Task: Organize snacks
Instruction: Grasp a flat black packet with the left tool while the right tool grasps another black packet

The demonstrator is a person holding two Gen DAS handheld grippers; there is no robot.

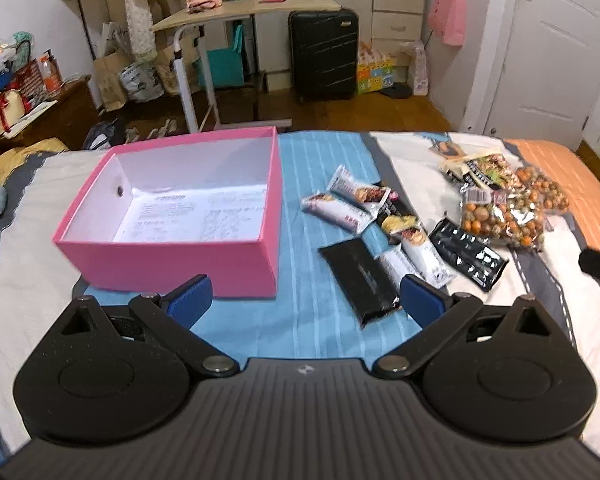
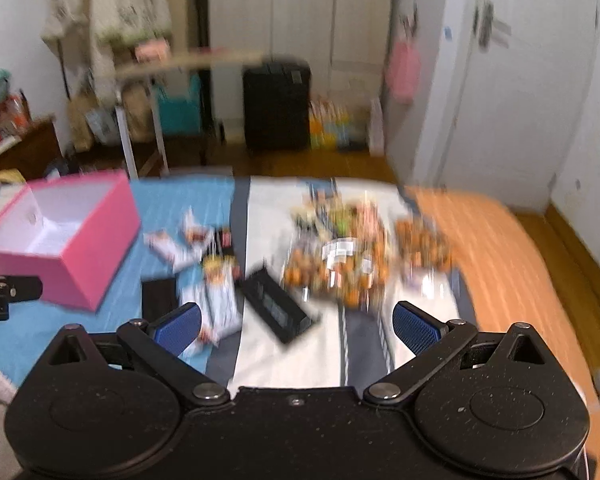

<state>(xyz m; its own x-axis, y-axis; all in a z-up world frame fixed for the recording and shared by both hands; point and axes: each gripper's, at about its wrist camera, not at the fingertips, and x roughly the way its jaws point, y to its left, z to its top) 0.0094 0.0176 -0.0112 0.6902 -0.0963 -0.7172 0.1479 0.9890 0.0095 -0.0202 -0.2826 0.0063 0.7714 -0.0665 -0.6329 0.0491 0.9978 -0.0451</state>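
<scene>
From the left wrist view, a pink box (image 1: pixel 172 216) sits open on the bed (image 1: pixel 312 168), white inside with a printed sheet on its floor. To its right lie white bar wrappers (image 1: pixel 340 208), a black packet (image 1: pixel 360 280) and clear bags of orange balls (image 1: pixel 504 216). The left tongs (image 1: pixel 306 300) spread wide, holding nothing.

The right wrist view is blurred: the same box (image 2: pixel 68 248) lies at the left and the snack bags (image 2: pixel 340 264) in the middle. The right tongs (image 2: pixel 298 328) gape wide and empty.
</scene>
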